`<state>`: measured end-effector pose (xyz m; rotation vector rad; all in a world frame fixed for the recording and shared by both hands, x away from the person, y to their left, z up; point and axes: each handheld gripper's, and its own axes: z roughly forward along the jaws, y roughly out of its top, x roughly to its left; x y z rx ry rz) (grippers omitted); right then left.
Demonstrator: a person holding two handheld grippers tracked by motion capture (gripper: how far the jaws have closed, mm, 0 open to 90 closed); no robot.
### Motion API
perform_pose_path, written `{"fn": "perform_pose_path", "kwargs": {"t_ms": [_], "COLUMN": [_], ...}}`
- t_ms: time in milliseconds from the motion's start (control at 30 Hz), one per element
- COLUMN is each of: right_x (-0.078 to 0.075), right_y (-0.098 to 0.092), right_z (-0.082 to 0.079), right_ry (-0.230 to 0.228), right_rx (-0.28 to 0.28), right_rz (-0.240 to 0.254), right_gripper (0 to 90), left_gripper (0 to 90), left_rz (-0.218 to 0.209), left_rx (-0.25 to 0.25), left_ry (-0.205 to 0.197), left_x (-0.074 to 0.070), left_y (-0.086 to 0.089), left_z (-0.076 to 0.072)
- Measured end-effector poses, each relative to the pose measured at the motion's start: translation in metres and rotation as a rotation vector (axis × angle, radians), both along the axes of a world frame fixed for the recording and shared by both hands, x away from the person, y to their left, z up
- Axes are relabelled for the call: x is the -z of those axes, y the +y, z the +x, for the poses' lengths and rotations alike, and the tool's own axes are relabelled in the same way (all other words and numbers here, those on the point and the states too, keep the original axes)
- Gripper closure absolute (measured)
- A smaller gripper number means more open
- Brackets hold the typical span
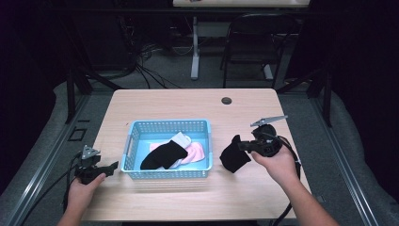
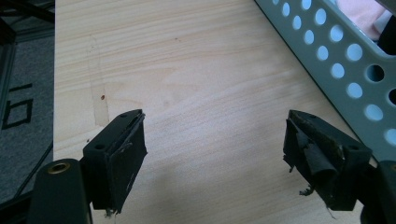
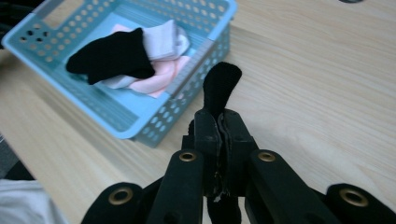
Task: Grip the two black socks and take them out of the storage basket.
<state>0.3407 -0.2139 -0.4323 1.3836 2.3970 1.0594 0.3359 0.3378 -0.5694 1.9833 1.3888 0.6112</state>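
The right claw is pinching a black sock just right of the blue basket; the left claw, spread wide over bare table, sits left of the basket; more socks lie inside.

My black right gripper clamps a black sock over the pale wood-grain table. Left of it, a light-blue perforated basket holds another black sock on white and pink ones.
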Motion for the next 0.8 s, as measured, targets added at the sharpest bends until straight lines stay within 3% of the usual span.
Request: {"fn": "perform_pose_path", "kwargs": {"t_ms": [200,800], "right_x": [0.021,0.055], "right_y": [-0.025,-0.06], "right_z": [0.017,0.041], "right_ry": [0.027,0.094], "right_rx": [0.092,0.22], "right_rz": [0.003,0.001], "right_gripper": [86.7,85.5], "left_gripper": [21.0,20.9], "left_rz": [0.003,0.002], "left_rx": [0.004,0.001], "left_ry": [0.005,0.002], "left_x": [0.0,0.001], "left_y": [0.0,0.0], "left_z": [0.0,0.0]}}
